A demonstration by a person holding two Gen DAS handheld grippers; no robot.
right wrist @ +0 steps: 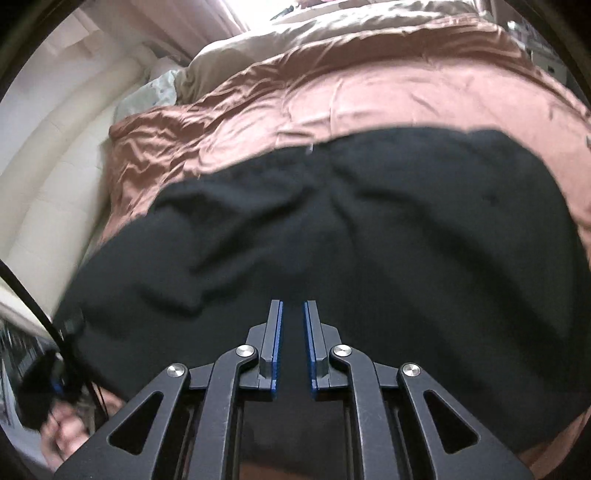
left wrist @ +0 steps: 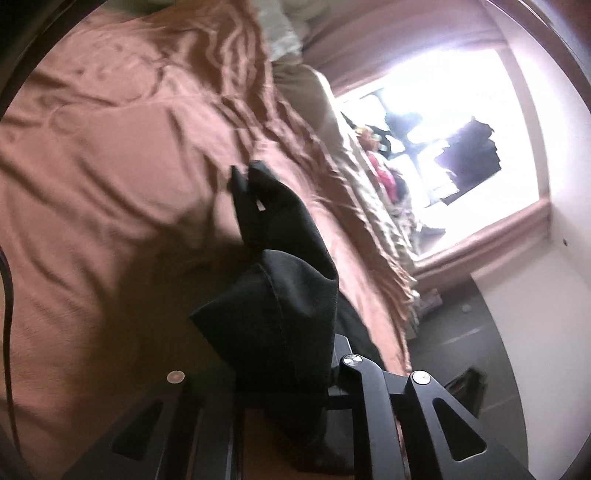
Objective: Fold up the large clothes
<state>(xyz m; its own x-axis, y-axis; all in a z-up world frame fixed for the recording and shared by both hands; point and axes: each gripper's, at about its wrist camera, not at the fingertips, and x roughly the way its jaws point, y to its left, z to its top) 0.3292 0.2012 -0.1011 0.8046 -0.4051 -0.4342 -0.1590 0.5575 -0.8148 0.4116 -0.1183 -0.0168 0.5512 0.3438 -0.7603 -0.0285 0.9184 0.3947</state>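
Rust-pink satin bedding [right wrist: 369, 85] carries the large black cloth garment [right wrist: 332, 229], spread flat across it; your right gripper [right wrist: 293, 332] hovers above it, jaws narrowly parted and empty, while your left gripper [left wrist: 295, 332] is clamped on a raised garment fold

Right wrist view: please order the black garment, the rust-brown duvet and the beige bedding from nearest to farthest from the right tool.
1. The black garment, directly under and ahead of the right tool.
2. The rust-brown duvet, beyond the garment.
3. The beige bedding, at the far edge near the window.
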